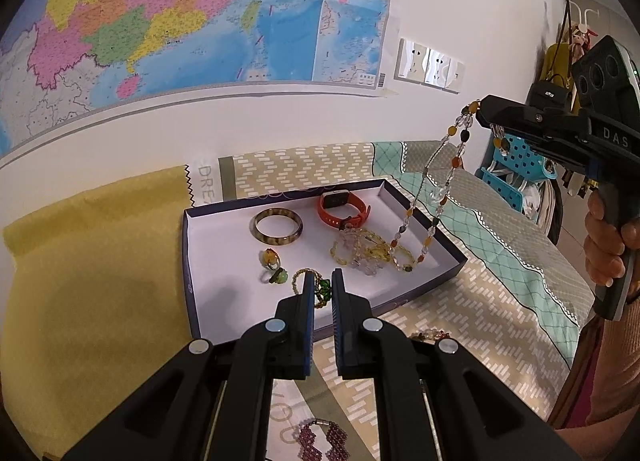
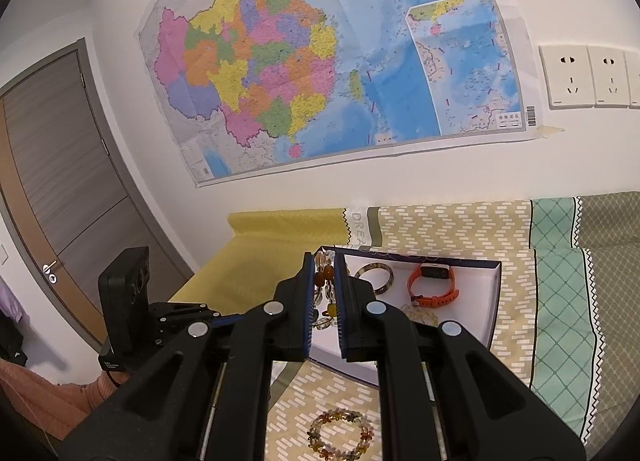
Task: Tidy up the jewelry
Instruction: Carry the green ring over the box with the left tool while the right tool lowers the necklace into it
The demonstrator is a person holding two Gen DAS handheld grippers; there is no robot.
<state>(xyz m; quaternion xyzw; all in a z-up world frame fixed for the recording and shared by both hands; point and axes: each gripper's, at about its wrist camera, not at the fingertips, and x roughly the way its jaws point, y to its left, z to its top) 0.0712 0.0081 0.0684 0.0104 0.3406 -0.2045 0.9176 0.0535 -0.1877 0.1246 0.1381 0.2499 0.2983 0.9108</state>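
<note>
White-lined cardboard tray [image 1: 224, 261] with dark blue walls is where all the jewelry is landing, and it sits on a patterned bedspread [image 1: 460, 325] up against the wall with the big map [image 1: 192, 13].

Inside the tray: a brown mottled bangle [image 1: 277, 226] toward the far side, an orange smartwatch [image 1: 343, 208] to its right, a tangle of yellow and clear bead bracelets [image 1: 362, 251] just nearer than the watch, and two chunky rings [image 1: 273, 266] nearer the left.

The right gripper [image 1: 482, 107] is clamped on a long beaded necklace [image 1: 438, 177], holding it up high on the right. The strand hangs down in a loop and its lower end is already resting in the tray next to the bead pile. From the right wrist view you can see amber and clear beads pinched between the two fingers [image 2: 310, 289].

The left gripper [image 1: 323, 287] is low over the near edge of the tray. Its jaws are narrowed around a small bracelet with green and gold beads [image 1: 320, 289]. There's still a slim gap, and I honestly can't tell if it's actually gripping it or just sitting around it.

Still outside the tray on the bedspread: a purple beaded bracelet [image 1: 322, 439] at the near edge, a flower-bead bracelet [image 2: 342, 437] also near, and a bit of another beaded piece [image 1: 434, 335] just off the tray's near right corner.
</note>
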